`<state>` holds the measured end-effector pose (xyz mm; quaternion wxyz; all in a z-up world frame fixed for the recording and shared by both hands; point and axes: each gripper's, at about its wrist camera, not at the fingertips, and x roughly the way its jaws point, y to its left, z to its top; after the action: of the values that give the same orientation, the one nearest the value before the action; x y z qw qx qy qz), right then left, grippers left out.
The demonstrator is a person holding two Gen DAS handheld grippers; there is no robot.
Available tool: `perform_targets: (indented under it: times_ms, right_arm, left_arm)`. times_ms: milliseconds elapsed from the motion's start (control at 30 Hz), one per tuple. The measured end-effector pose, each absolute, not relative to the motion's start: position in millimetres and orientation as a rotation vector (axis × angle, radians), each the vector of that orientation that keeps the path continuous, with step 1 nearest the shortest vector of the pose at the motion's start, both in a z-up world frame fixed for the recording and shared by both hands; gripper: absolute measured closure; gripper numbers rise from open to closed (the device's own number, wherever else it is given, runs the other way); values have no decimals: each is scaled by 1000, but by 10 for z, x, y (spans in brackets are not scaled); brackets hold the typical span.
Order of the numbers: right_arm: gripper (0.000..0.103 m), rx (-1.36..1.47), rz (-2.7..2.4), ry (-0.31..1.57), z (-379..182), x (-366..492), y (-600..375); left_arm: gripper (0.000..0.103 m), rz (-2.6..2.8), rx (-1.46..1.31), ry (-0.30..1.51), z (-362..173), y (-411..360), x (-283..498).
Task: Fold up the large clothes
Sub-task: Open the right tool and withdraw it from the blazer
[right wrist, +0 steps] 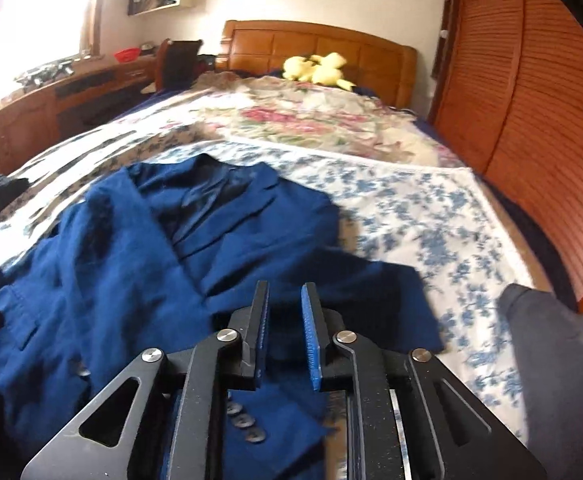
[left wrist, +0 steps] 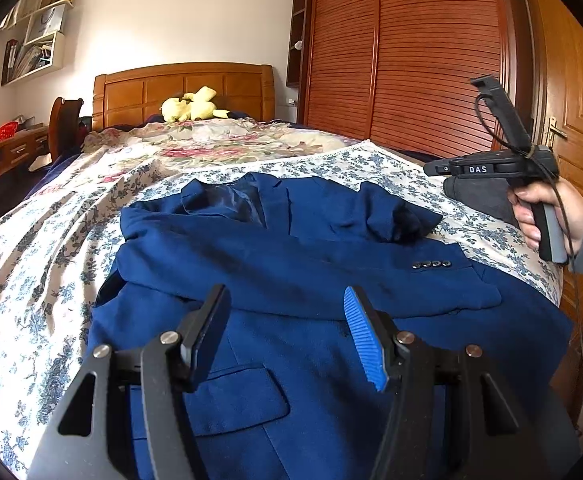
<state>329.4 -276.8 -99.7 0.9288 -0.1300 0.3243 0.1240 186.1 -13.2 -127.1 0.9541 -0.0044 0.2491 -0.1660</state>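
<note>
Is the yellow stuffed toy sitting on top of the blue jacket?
No, the yellow stuffed toy lies far back by the wooden headboard, while the blue jacket is spread out at the near end of the bed.

The left gripper (left wrist: 287, 312), made of black metal arms with one black finger and one ribbed blue pad, is tipped a bit downward. Its two fingers stand far apart with nothing between them. The right gripper (right wrist: 285, 312), the same black kind with blue pads, has only a small gap between its fingers, and nothing is in it. A bare hand (left wrist: 547, 212) in a grey sleeve squeezes its handle.
</note>
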Motion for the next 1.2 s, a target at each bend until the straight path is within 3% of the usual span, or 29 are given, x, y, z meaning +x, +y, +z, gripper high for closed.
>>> perform_targets:
  times_ms: [67,200,433,1200]
  right_arm:
    - [78,-262,216,673,-1021,3358,-2867]
    - [56,-226,144,702,-1118,3507,-3129]
    - [47,-160,46,797,-1435,3761,-3520]
    - [39,-11,-115,983,-2038,4230,-4170]
  left_arm:
    - [45,-336,-6,509,-1278,-133,1864]
    - [45,-335,-9,509,-1278,-119,1865]
    - [45,-334,-9,516,-1299,-119,1883]
    - [45,-347,-6,539,-1369,-145,1954]
